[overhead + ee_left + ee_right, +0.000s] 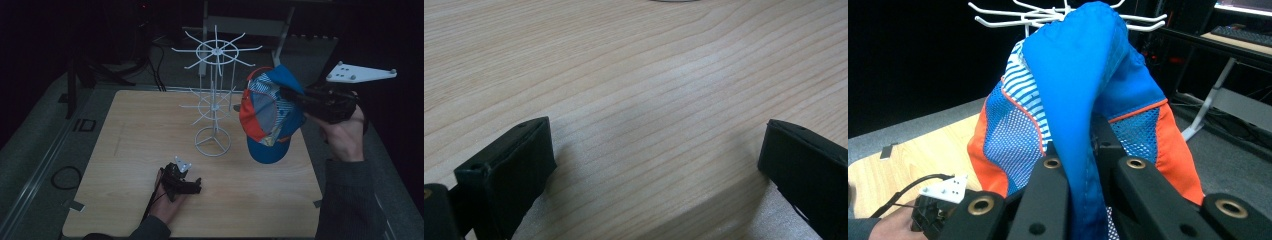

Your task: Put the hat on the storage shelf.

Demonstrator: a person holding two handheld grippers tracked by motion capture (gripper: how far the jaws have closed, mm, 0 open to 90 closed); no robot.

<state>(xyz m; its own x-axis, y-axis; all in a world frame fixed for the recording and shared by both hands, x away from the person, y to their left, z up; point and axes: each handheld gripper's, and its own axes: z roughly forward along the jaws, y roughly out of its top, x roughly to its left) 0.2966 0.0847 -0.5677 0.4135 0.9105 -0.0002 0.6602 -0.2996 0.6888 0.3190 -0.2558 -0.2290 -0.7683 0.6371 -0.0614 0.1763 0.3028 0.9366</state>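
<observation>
The right gripper (295,97) is clamped tight on a fold of the blue-and-orange cap (270,117), held in the air just right of the white wire rack (215,90). The loose crown could snag a prong or tip that light stand. The left gripper (192,186) rests wide open and empty on the table (125,150), with free room all around.
</observation>
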